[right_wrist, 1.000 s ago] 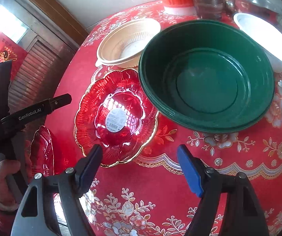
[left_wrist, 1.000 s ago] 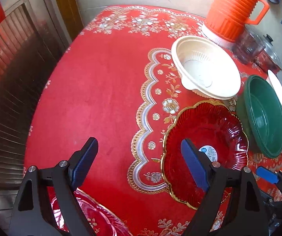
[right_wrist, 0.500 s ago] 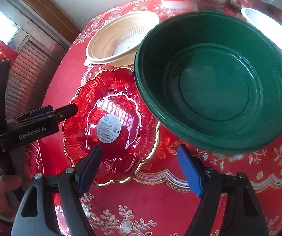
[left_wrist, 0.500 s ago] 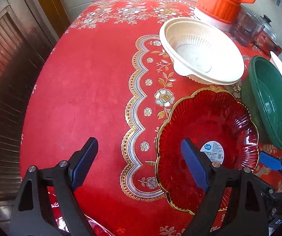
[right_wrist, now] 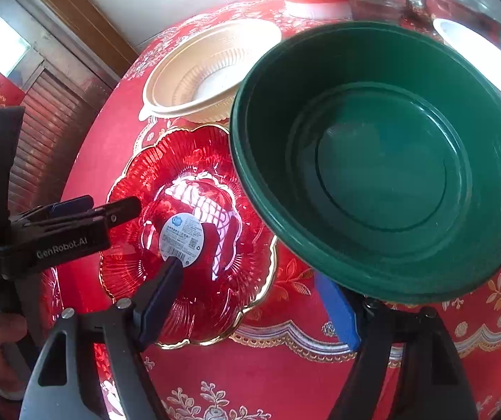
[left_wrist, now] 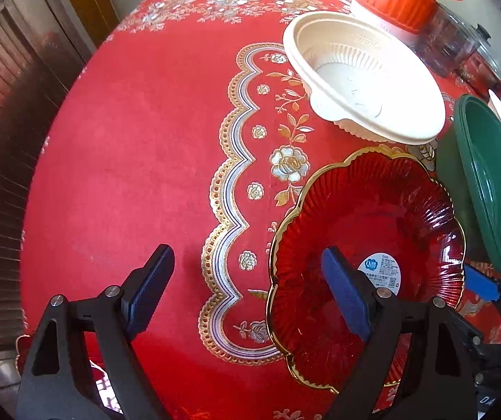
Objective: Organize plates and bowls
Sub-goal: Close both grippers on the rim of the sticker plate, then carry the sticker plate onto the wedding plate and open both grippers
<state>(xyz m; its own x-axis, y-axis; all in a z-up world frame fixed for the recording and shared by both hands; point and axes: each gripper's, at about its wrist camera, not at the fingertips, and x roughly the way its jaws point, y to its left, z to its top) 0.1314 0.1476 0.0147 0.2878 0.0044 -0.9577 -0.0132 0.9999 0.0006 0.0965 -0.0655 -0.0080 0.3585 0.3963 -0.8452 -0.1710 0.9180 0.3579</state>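
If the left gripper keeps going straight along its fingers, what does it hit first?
Probably the near-left rim of the red glass plate: the left gripper, jaws open and empty, straddles that rim, one finger over the plate, the other over the tablecloth. Depth is uncertain.

You have a red scalloped plate (left_wrist: 366, 245) with a gold rim and ribbed glassy surface lying flat on the cloth nearest you, an oval paper label stuck in its well. Beyond it, on the far side, sits a cream plastic bowl (left_wrist: 362, 73), upright, ribbed inside, its rim close to the plate's far edge. To the right of the plate you see a dark green bowl (right_wrist: 380, 161), upright and empty, ridged in rings; its rim overlaps the plate's right edge. A white bowl (right_wrist: 478, 56) lies farther right, just behind the green one.
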